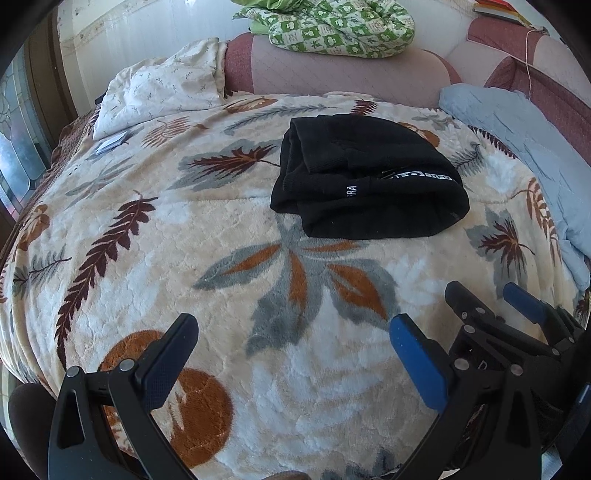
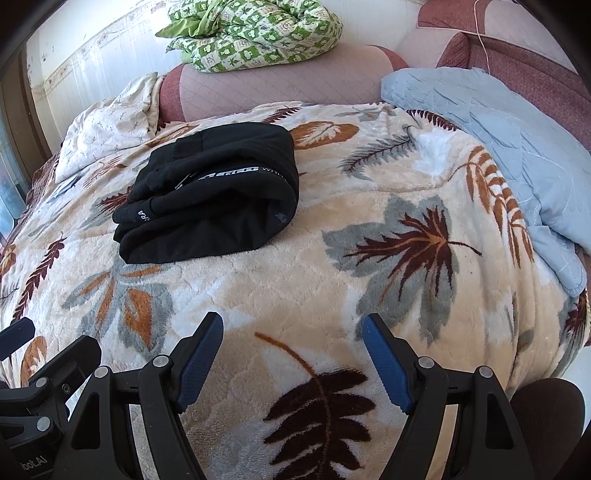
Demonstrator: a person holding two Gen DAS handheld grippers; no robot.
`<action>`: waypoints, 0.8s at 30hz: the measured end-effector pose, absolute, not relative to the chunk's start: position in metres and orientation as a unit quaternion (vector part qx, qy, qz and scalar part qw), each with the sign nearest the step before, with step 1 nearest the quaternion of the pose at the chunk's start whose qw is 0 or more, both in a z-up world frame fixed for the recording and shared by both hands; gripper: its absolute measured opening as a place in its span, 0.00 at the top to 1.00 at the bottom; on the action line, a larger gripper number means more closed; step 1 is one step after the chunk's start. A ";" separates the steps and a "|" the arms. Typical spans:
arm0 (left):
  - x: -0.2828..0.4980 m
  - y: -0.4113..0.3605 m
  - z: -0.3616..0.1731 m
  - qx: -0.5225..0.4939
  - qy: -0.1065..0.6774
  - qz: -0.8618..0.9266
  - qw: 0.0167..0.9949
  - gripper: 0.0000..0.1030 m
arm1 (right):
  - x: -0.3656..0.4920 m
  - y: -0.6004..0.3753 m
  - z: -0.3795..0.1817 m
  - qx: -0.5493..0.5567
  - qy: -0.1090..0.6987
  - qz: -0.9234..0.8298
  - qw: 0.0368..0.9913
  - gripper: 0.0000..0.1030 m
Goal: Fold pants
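Note:
Black pants [image 1: 365, 177] lie folded into a compact bundle on a leaf-patterned blanket [image 1: 184, 266], white lettering showing on the waistband. They also show in the right wrist view [image 2: 214, 195], up and left of centre. My left gripper [image 1: 291, 332] is open and empty, well short of the pants, above the blanket. My right gripper [image 2: 291, 332] is open and empty too, to the right of the left one; it shows at the lower right of the left wrist view [image 1: 491, 291]. A left gripper finger [image 2: 16, 338] shows at the left edge of the right wrist view.
A cream pillow [image 1: 159, 88] lies at the back left. A light blue quilt [image 2: 498, 140] lies along the right side. A green patterned quilt [image 1: 332, 26] sits on the padded headboard [image 1: 332, 74]. A small flat packet [image 1: 110, 142] lies near the pillow.

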State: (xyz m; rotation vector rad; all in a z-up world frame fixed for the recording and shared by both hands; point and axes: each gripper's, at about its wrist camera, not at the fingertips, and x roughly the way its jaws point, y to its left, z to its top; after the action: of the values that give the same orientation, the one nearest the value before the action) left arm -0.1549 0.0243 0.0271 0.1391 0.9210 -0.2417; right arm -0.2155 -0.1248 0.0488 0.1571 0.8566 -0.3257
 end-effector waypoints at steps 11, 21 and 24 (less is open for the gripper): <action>-0.153 0.025 0.022 0.064 0.453 -0.119 0.881 0.00 | -0.213 -0.127 0.048 0.062 0.414 -0.166 0.893 0.20; -0.153 0.025 0.019 0.066 0.456 -0.121 0.879 0.00 | -0.211 -0.128 0.044 0.057 0.420 -0.168 0.890 0.20; -0.153 0.025 0.018 0.067 0.457 -0.122 0.878 0.00 | -0.209 -0.127 0.043 0.053 0.424 -0.168 0.888 0.19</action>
State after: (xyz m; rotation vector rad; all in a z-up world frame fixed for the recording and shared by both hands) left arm -0.1527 0.0255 0.0178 0.1392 0.9539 -0.2536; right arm -0.2090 -0.1270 0.0435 0.1098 0.8802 -0.3501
